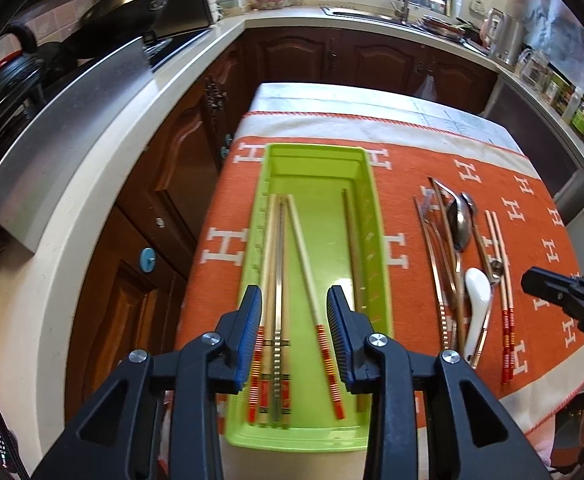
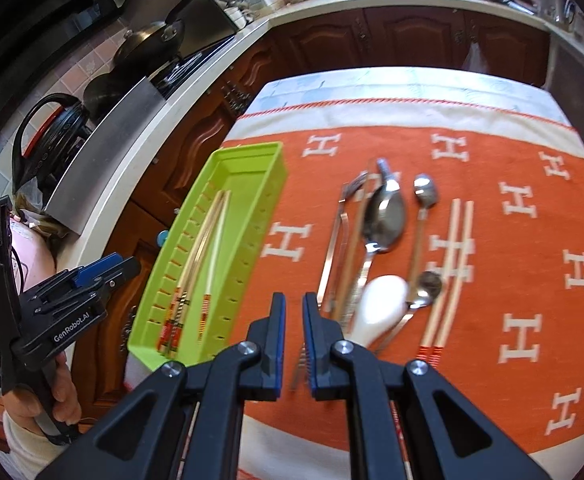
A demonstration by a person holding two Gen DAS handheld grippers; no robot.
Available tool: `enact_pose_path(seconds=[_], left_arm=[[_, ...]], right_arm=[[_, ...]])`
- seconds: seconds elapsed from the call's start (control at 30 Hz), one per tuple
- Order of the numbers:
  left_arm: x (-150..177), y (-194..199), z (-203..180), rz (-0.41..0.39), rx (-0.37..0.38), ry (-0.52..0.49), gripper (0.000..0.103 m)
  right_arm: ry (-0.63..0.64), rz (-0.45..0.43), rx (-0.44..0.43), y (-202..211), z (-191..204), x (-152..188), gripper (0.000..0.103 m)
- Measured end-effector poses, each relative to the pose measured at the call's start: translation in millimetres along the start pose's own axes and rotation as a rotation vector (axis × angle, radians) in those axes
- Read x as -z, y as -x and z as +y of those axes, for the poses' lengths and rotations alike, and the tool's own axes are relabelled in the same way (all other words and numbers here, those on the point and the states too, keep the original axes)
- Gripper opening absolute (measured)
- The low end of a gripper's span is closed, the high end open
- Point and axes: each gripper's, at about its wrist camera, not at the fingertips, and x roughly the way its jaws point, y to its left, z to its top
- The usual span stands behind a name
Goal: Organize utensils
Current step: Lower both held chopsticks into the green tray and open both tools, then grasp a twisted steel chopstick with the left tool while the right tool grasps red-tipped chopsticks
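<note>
1. Your left gripper (image 1: 295, 300) hovers above the green tray (image 1: 375, 216), jaws parted and holding nothing.
2. Chopsticks (image 1: 278, 264) lie lengthwise in the tray, directly beneath those jaws.
3. Your right gripper (image 2: 293, 308) sits nearly closed and empty over the orange cloth (image 2: 491, 280).
4. At its 1 o'clock lie the unsorted pieces: a white spoon (image 2: 383, 300), metal spoons (image 2: 387, 212) and paired chopsticks (image 2: 453, 264).

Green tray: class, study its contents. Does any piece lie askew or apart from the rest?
Yes. In the green tray, most chopsticks lie bundled along the left wall, but one red-banded chopstick slants diagonally across the middle, and a darker brown stick lies alone against the right wall. Neither lines up with the bundle.
</note>
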Motion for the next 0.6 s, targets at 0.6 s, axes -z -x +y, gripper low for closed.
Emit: enact_pose_path(seconds=[0.6], left_arm=[[-5.7, -24.3, -77.7, 0.079, 0.082, -0.101, 0.032]], right_arm=[[-0.078, -0.034, 0.083, 14.5, -71.4, 15.5, 0.009]])
